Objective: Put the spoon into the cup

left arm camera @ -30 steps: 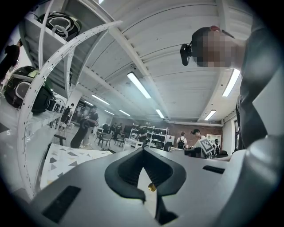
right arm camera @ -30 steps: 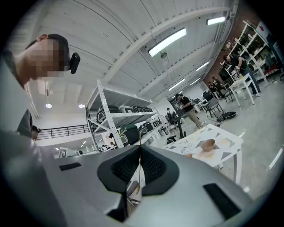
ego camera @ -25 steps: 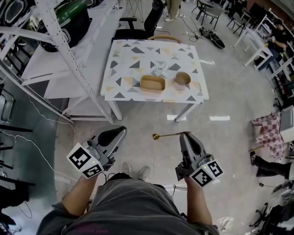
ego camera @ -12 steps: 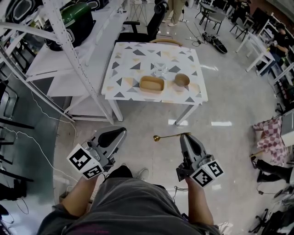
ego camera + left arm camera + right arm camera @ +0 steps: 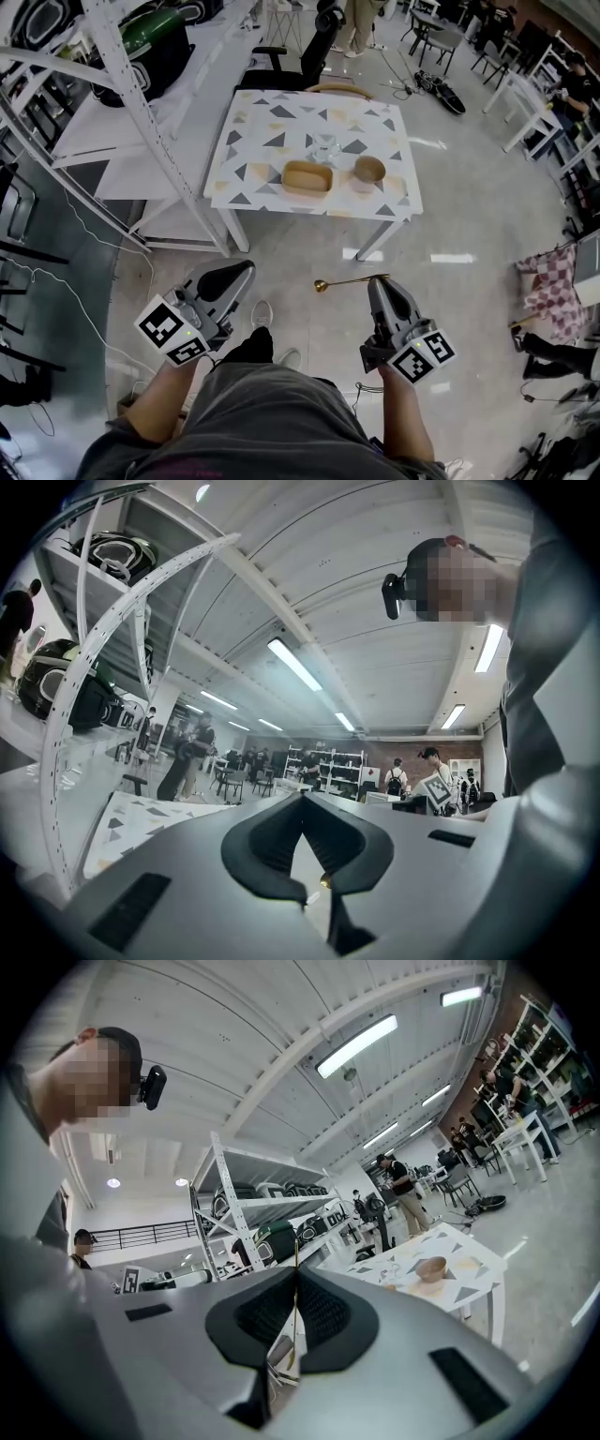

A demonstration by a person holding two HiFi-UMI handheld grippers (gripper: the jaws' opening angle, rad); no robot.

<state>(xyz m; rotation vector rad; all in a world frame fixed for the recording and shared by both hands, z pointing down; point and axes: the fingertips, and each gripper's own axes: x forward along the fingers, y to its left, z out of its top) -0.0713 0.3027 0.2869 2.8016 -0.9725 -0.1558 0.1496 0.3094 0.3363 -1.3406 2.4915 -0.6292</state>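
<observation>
Nearest are the person's grey shorts (image 5: 253, 412), with both arms held out low in front. The left tongs (image 5: 238, 271) are closed on nothing; their own view shows the dark pads meeting with only air between them. The right tongs (image 5: 380, 280) are clamped on the tip of a thin gold metal spoon (image 5: 352, 279). Its handle shows as a fine line pinched between the pads in the right gripper view. The spoon sticks out sideways toward the left, roughly level, with its small bowl hanging free over the glossy pale floor (image 5: 309, 248).

That is the weak point. With only the end of a slim handle held, the long free part could swivel or slip in the grip on the way over. It must also be tipped bowl-down before it can enter anything.

The white surface with grey and yellow triangles (image 5: 253, 150) stands well ahead, with bare floor and nothing in the way. On it sits an oblong tan tray (image 5: 307, 177) and, just beside it, a round brown cup (image 5: 369, 169), probably the target. It looks light, so a nudge from the spoon could push it over. Behind these lies a small clear glassy item (image 5: 323, 147), too small to identify.

A white metal rack (image 5: 131, 75) runs along the left. A black office chair (image 5: 300, 61) stands past the far edge.
</observation>
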